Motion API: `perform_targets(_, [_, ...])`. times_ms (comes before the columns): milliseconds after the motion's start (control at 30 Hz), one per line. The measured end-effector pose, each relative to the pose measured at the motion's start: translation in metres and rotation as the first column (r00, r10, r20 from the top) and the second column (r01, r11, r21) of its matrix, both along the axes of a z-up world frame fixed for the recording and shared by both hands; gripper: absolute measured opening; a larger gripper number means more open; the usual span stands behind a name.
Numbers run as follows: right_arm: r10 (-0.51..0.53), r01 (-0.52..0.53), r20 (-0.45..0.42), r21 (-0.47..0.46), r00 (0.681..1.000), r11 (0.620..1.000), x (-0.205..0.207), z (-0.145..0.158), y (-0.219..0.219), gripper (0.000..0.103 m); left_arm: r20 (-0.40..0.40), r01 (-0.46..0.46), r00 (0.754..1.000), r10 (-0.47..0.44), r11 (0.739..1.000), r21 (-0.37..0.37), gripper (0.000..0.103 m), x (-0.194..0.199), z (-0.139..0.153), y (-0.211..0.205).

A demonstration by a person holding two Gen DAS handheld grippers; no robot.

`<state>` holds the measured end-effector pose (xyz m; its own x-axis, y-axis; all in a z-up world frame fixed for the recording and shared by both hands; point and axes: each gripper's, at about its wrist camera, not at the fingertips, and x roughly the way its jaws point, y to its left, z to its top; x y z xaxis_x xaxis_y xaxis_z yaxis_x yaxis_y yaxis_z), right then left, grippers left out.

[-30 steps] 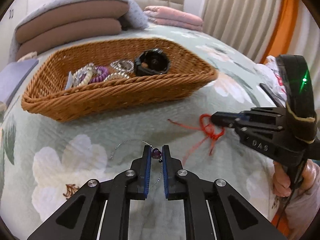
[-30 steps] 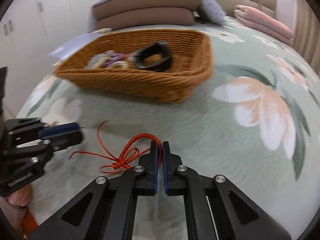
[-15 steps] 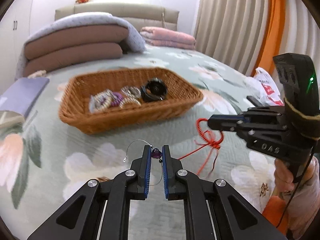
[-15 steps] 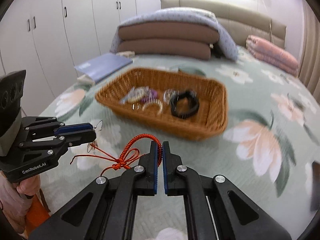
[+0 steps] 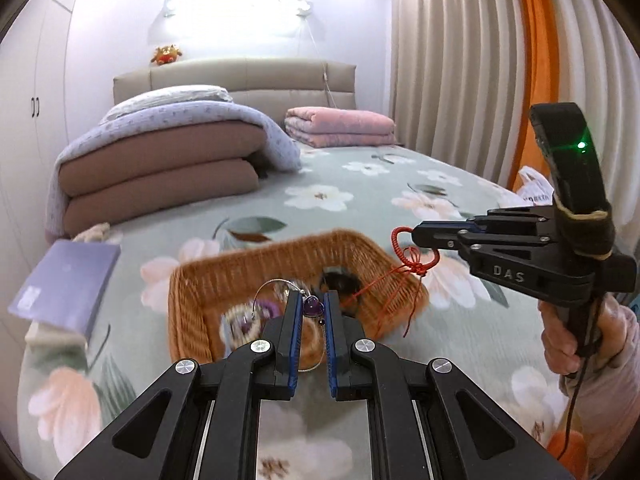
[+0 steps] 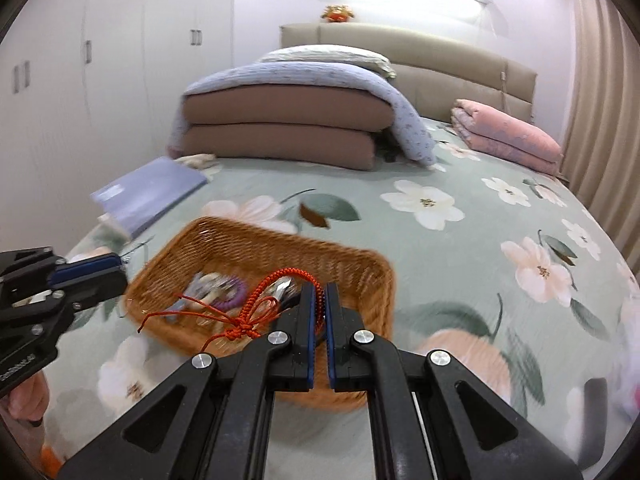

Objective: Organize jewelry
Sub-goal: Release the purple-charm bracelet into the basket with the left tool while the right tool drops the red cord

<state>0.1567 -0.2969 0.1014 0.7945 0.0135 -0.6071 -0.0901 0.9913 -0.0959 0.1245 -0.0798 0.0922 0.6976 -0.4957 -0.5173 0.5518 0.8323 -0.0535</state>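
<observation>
My left gripper (image 5: 312,300) is shut on a purple heart pendant (image 5: 313,306) whose thin silver chain (image 5: 269,286) loops out to the left and hangs below the fingers. My right gripper (image 6: 319,294) is shut on a red braided cord bracelet (image 6: 262,305), its knot and loose tails dangling to the left. Both are held in the air above a wicker basket (image 5: 200,280) (image 6: 352,264) on the bed. The basket holds a purple beaded bracelet (image 6: 236,294), pale bracelets and a black band (image 5: 340,282), all blurred. Each gripper shows in the other's view: right (image 5: 416,234), left (image 6: 118,260).
A floral green bedspread (image 6: 460,248) covers the bed. A lavender book (image 5: 68,280) lies left of the basket. Folded brown and lilac quilts (image 6: 288,120) and a pink blanket (image 6: 508,136) sit by the headboard. Curtains (image 5: 460,80) hang on the right; a hand (image 5: 568,340) holds the right gripper's handle.
Both grippers have risen off the bedspread with the necklace and the red cord in them, and now hang over the basket, which sits lower and smaller in both views.
</observation>
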Motion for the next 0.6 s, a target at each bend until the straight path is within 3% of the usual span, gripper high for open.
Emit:
perform_targets(333, [-0.093,0.1,-0.133,0.046,0.987,0.994,0.082,-0.035,-0.028,0.006,-0.101,-0.045,0.994,0.042,0.999,-0.03,0.01,0.091,-0.018,-0.005])
perform_targets(600, [-0.139,0.146,-0.189,0.022,0.972,0.989,0.105,-0.067,-0.032,0.006,-0.18,-0.069,0.981,0.07,0.998,0.011,0.01,0.125,-0.052,-0.014])
